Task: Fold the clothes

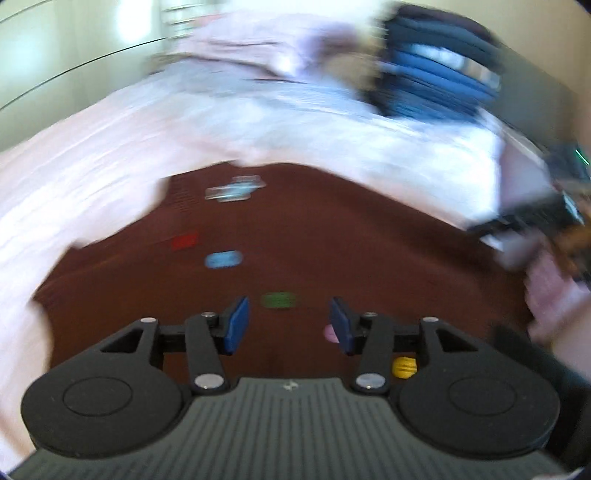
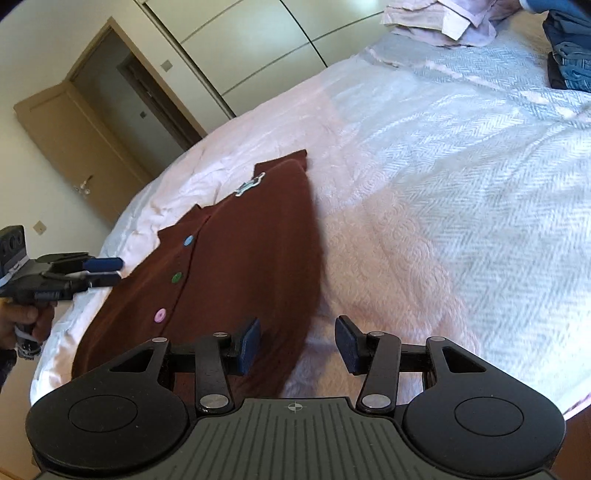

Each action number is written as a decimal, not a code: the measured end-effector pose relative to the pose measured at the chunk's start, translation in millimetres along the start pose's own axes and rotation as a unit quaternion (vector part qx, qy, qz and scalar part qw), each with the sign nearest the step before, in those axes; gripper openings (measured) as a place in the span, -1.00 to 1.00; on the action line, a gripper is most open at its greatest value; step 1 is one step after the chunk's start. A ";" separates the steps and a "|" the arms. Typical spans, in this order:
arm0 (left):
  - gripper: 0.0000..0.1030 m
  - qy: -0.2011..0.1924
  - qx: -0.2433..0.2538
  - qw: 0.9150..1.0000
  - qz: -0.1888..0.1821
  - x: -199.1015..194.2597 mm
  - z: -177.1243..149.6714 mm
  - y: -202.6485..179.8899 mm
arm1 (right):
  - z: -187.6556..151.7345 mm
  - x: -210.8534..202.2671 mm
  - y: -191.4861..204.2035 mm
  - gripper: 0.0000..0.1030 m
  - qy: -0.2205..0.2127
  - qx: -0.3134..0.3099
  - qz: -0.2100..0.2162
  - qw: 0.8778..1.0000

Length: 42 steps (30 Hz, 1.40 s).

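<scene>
A dark red cardigan (image 2: 255, 243) with coloured buttons lies flat on the white bedspread (image 2: 443, 166), partly folded lengthwise. In the right wrist view my right gripper (image 2: 299, 341) is open and empty, over the cardigan's right edge. My left gripper (image 2: 107, 271) shows at the far left of that view, beside the cardigan's left edge, with its fingers close together. In the blurred left wrist view the left gripper (image 1: 290, 325) is open and empty, just above the cardigan (image 1: 295, 240) near the green button (image 1: 279, 300). The right gripper (image 1: 535, 218) shows at the right edge.
A pile of folded pale clothes (image 2: 443, 18) and a stack of blue clothes (image 2: 569, 48) lie at the far end of the bed. Wardrobe doors and an open doorway (image 2: 122, 122) stand beyond the bed's left side.
</scene>
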<state>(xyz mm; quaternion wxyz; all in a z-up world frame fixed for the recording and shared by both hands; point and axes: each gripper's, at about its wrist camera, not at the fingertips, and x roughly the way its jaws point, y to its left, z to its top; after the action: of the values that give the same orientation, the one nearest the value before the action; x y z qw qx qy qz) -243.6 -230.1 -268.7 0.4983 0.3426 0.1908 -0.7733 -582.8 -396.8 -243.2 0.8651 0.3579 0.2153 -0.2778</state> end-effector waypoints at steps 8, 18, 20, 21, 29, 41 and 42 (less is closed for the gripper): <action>0.11 0.065 0.173 0.982 0.030 8.0 -60.4 -98.0 | -28.0 17.3 62.7 -0.05 0.007 -0.143 0.006 0.990; -0.92 0.077 0.196 0.961 0.178 -16.2 -106.2 -97.8 | -77.3 64.4 151.6 0.30 0.030 -0.385 -0.029 0.922; -0.95 0.061 0.178 0.965 0.185 -28.4 -108.4 -94.8 | -88.7 77.3 165.7 0.30 0.031 -0.434 -0.040 0.900; -0.96 0.052 0.170 0.966 0.188 -34.9 -109.5 -93.7 | -92.3 82.6 171.3 0.30 0.031 -0.448 -0.039 0.893; -0.97 0.074 0.194 0.958 0.197 -60.3 -123.9 -107.3 | -104.6 117.5 202.6 -0.12 0.050 -0.458 0.011 0.888; -0.16 0.055 0.115 0.975 0.184 -79.2 -143.0 -108.0 | -71.8 69.4 157.9 0.04 0.008 -0.358 -0.014 0.934; -0.14 0.053 0.105 0.973 0.197 -82.3 -147.4 -106.9 | -70.0 61.7 151.9 0.11 0.001 -0.346 -0.020 0.938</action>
<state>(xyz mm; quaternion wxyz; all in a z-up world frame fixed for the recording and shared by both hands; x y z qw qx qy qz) -267.7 -37.6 -316.4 0.5909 0.4646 0.0633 -0.6565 -452.1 -275.6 -248.1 0.9295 0.0322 0.3060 -0.2034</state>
